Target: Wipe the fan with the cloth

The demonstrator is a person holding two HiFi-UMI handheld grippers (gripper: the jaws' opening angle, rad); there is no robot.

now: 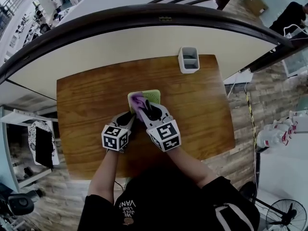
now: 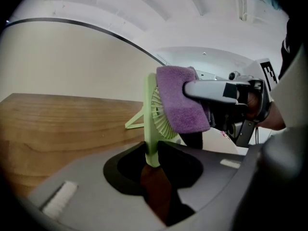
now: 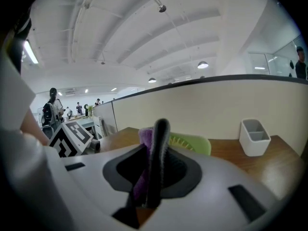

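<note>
A small green fan [image 2: 156, 114] stands upright near the middle of a brown table [image 1: 86, 105]. The table is smooth wood with long dark lines in it. The fan is hard plastic. It has a flat frame with round corners, and thin ribs spread out from the middle of its face. A thin green leg sticks out behind it and rests on the wood.

The left gripper [image 2: 153, 160] is closed on the fan. Its 2 dark jaws pinch the thin lower edge of the green frame, 1 on each side.

The right gripper [image 3: 153, 143] is closed on a purple cloth [image 2: 180, 102]. The cloth is soft and fuzzy, and it is folded into a thick pad. A strip of it is squeezed between the 2 jaws, and the rest hangs off the tips. The pad lies against the ribbed face of the fan and covers the top part of it.

Both grippers are smooth grey, and each has a cube with black and white squares on it.

A little box [image 1: 188, 59] stands at the far edge of the table, well away from the fan. It is white outside and grey inside, with round corners and 2 open slots. Behind the table runs a plain cream wall with a dark curved rail on top.
</note>
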